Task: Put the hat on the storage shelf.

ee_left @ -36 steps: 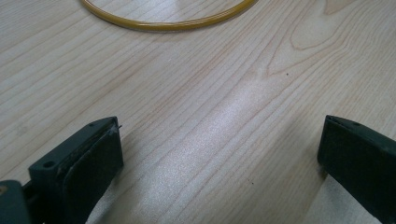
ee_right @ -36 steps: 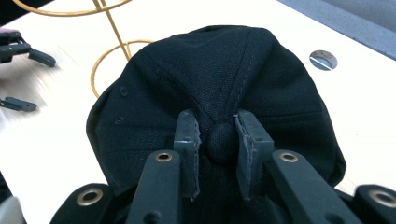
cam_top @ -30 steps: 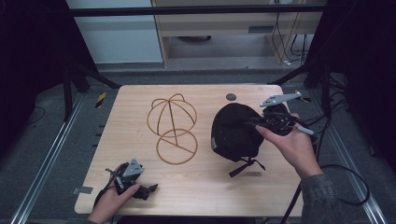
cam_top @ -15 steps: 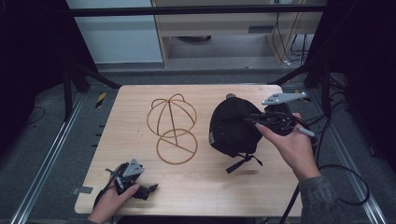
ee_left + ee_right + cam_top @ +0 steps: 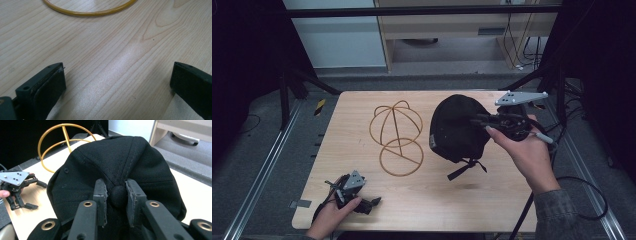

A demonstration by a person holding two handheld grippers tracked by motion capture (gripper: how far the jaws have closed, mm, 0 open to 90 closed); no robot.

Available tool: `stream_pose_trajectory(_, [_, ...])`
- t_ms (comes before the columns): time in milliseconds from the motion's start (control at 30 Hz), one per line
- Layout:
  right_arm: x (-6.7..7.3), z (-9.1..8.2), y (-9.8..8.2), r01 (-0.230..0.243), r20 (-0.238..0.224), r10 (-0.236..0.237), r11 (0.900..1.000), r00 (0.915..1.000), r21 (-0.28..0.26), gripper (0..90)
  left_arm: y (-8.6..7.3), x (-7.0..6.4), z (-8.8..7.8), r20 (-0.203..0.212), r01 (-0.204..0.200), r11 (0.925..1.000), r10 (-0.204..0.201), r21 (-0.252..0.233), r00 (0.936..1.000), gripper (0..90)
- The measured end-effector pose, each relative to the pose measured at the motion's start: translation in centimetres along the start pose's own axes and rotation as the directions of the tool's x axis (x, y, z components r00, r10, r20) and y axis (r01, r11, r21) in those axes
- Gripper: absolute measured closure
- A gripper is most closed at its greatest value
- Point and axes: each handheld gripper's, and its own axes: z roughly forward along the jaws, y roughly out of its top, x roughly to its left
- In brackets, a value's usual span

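Two grippers are in use. The right gripper (image 5: 477, 120) is clamped on the top button (image 5: 118, 194) of a black baseball cap (image 5: 457, 130); in the right gripper view both pads (image 5: 101, 195) press on the button from either side, at the point where the crown seams meet. The cap hangs from that single hold above the right half of the wooden table (image 5: 362, 200), crown turned toward the gripper, brim side facing left toward the gold wire hat stand (image 5: 396, 137). Its rear adjusting strap (image 5: 466, 167) dangles loose below.

Handling, as a judgement: the cap is light woven fabric, soft in the crown panels and stiffer only at the brim. It will sag and swing about the grip point, so any travel should be slow. The button is a small, firm, rounded knob; it gives a secure purchase, but a sideways pull could let it slip out between the pads. The brim edge is the alternative hold.

The left gripper (image 5: 362, 202) rests low at the near left table edge; its jaws stand wide apart with only bare tabletop between them.

Containers: none are on the table. The wire stand is an open dome frame above a ring base, and it carries nothing.
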Motion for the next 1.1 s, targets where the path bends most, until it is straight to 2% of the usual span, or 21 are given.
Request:
stream_pose_trajectory(233, [0.4, -0.7, 1.1, 0.014, -0.002, -0.014, 1.0, 0.9999, -0.012, 73.0, 0.0, 0.0, 0.0, 0.001, -0.001, 1.0, 0.001, 0.0, 1.0, 0.0])
stream_pose_trajectory(700, [2.2, -0.5, 3.9, 0.054, -0.022, -0.055, 0.998, 0.9982, -0.035, 73.0, 0.0, 0.0, 0.0, 0.003, -0.001, 1.0, 0.001, 0.002, 1.0, 0.0])
stream_pose_trajectory(800, [2.6, -0.4, 4.5, 0.069, -0.02, -0.07, 0.997, 0.9973, -0.036, 73.0, 0.0, -0.1, 0.0, 0.003, -0.001, 1.0, 0.001, 0.003, 1.0, 0.0])
stream_pose_trajectory(1100, [3.6, 0.7, 5.7, 0.078, -0.042, -0.079, 0.996, 0.996, -0.038, 72.9, 0.0, -0.1, 0.0, 0.003, -0.001, 1.0, 0.001, 0.003, 1.0, 0.0])
